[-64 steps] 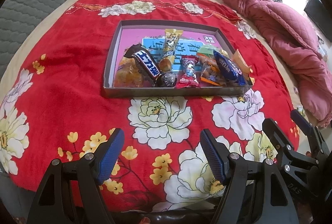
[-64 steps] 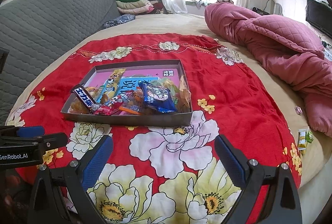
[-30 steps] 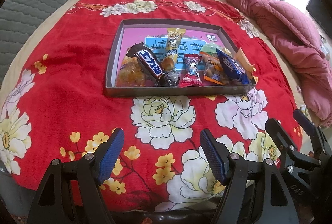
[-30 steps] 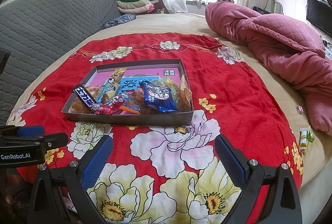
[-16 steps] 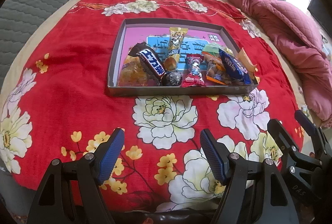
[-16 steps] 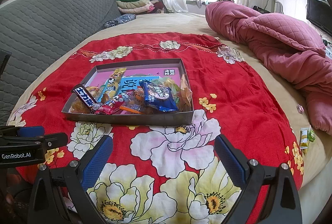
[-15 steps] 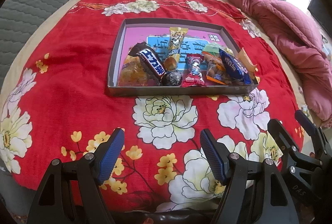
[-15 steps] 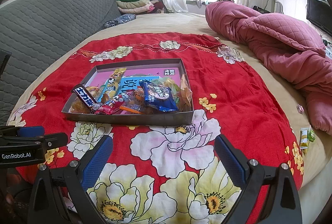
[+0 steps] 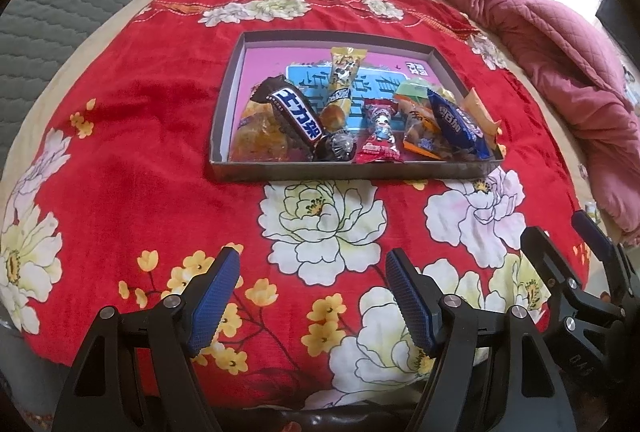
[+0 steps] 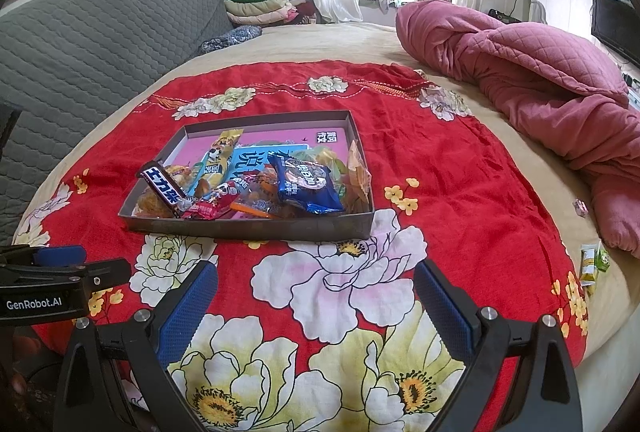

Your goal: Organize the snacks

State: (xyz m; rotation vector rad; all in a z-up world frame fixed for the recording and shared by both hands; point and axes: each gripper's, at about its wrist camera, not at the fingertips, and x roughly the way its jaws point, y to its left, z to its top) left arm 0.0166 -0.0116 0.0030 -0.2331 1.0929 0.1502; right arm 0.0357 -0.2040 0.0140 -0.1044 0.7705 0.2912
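Nothing is shifting between the earlier frames and now: both grippers are keeping their station at the near edge of the bed, and the tray contents are lying as they were. I am holding the left gripper (image 9: pixel 312 290) with its blue pads spread and nothing between them, tilted down over the red floral blanket (image 9: pixel 120 136). I am holding the right gripper (image 10: pixel 316 298) likewise spread and empty, just beside the left one.

The snacks are sitting in the shallow grey tray (image 9: pixel 340 168), well ahead of both tools, crowded against its near wall: a dark chocolate bar (image 9: pixel 294 112) at the left, a yellow wrapper (image 9: pixel 344 72) behind it, a red candy packet (image 9: pixel 380 144) in the middle, a blue biscuit pack (image 10: pixel 306 184) toward the right. Two small packets (image 10: pixel 594 260) are lying off the blanket near the pink quilt (image 10: pixel 540 80).

I am judging this as either the standby before the first pick or a rest after the last placement; the frames are not deciding it. If work remains, the next move is calling for an advance over the tray wall and a descent onto one wrapper without dragging its neighbours
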